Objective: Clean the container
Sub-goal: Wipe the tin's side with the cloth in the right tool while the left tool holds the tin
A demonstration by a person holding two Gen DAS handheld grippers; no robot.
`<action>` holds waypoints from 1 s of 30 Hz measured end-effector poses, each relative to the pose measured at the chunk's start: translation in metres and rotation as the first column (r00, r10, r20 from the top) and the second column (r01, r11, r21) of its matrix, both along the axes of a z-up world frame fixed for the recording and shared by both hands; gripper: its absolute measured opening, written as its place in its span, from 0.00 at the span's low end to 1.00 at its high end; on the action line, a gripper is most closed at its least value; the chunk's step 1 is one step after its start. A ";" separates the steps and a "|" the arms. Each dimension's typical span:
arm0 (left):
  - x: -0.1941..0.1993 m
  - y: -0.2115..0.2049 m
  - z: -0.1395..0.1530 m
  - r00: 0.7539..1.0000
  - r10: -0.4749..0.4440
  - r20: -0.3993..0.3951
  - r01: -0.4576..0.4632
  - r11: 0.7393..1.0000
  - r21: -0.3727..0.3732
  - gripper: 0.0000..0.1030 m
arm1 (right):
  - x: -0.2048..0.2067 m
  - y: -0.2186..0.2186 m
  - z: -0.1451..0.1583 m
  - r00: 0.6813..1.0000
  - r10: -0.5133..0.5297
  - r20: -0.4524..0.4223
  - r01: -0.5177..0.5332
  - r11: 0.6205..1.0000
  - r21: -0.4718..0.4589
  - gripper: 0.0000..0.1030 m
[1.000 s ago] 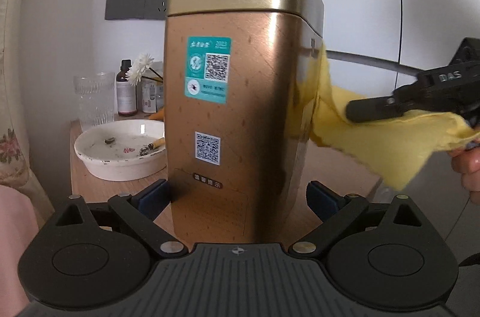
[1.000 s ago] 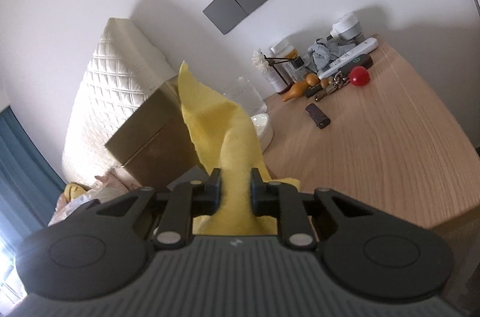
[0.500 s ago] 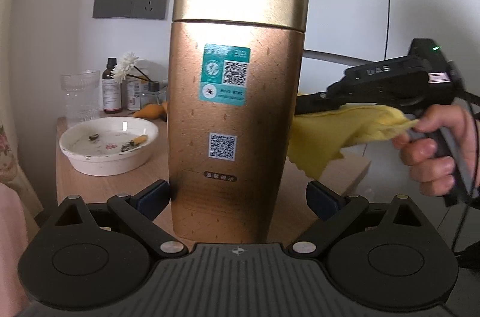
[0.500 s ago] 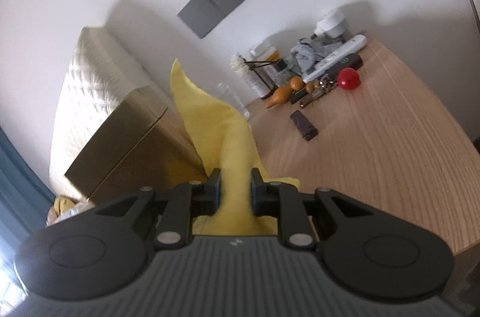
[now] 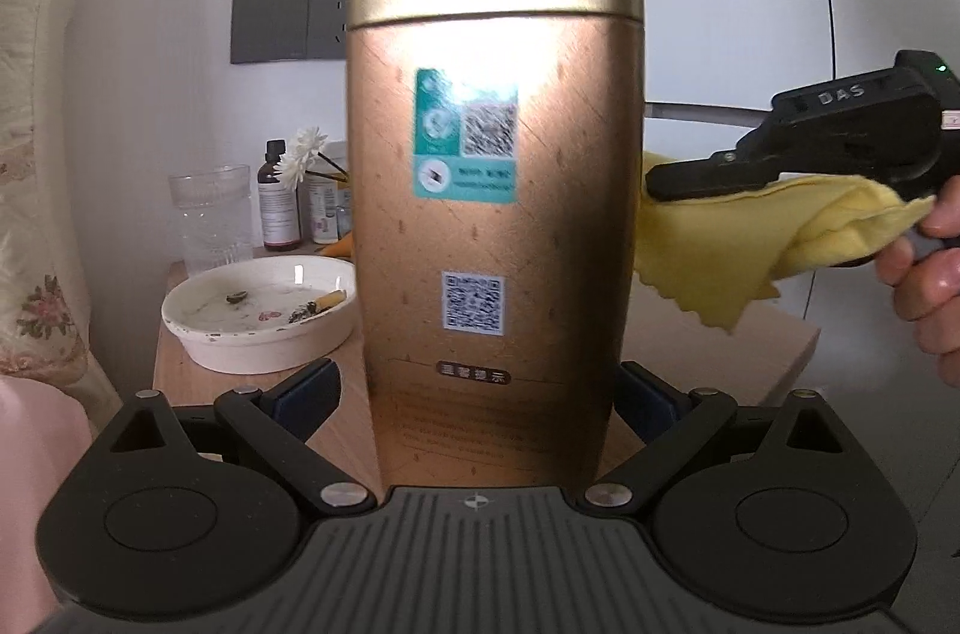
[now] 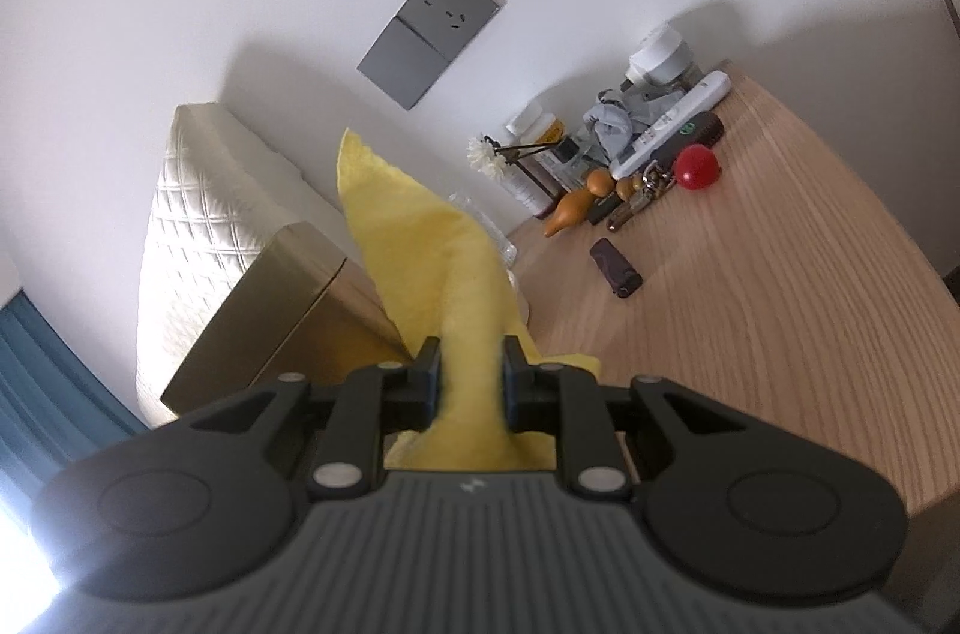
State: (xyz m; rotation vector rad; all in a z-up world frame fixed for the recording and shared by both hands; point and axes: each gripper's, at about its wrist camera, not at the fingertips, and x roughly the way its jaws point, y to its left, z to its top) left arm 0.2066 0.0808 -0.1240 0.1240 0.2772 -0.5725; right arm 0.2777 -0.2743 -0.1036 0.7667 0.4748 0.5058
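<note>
Gold container [image 5: 495,226]: tall tin with a lighter gold lid, upright, held between the fingers of the left tool [image 5: 477,397], which press on its lower sides. It carries 1 teal label and 1 white QR sticker on the facing side.

Right tool [image 6: 469,373]: fingers pinched on a yellow cloth [image 6: 447,286]. In the left wrist view this tool [image 5: 660,181] sits just beside the container's right side, the cloth [image 5: 738,244] hanging under it and reaching the tin's edge; whether cloth and tin actually touch cannot be told.

Wooden bench [image 6: 750,310]: carries the other items.
- White dish [image 5: 258,316], beside the container on its left, holding a cigarette butt [image 5: 327,301].
- Clear glass [image 5: 210,217], behind the dish.
- Brown bottle [image 5: 276,199] and white flower [image 5: 303,154], near the wall.
- Red ball [image 6: 697,166], white remote [image 6: 675,121], orange gourd [image 6: 579,205], and a small dark case [image 6: 615,267], grouped at the far end.

Grey wall socket [image 6: 432,31]: above the bench.

Quilted cream headboard [image 6: 204,226]: behind the container.
</note>
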 end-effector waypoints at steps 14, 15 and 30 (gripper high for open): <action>-0.011 -0.029 -0.006 0.994 0.101 0.035 -0.103 0.993 0.058 0.87 | -0.010 0.012 0.010 0.999 -0.031 0.035 0.029 0.997 0.066 0.20; -0.012 -0.030 -0.006 0.993 0.111 0.035 -0.112 0.992 0.057 0.87 | -0.010 0.013 0.013 0.999 -0.034 0.038 0.031 0.997 0.070 0.20; -0.022 -0.044 0.000 0.983 0.181 0.020 -0.182 0.983 0.033 0.87 | -0.015 0.038 0.004 0.994 -0.105 0.005 0.105 0.993 0.059 0.20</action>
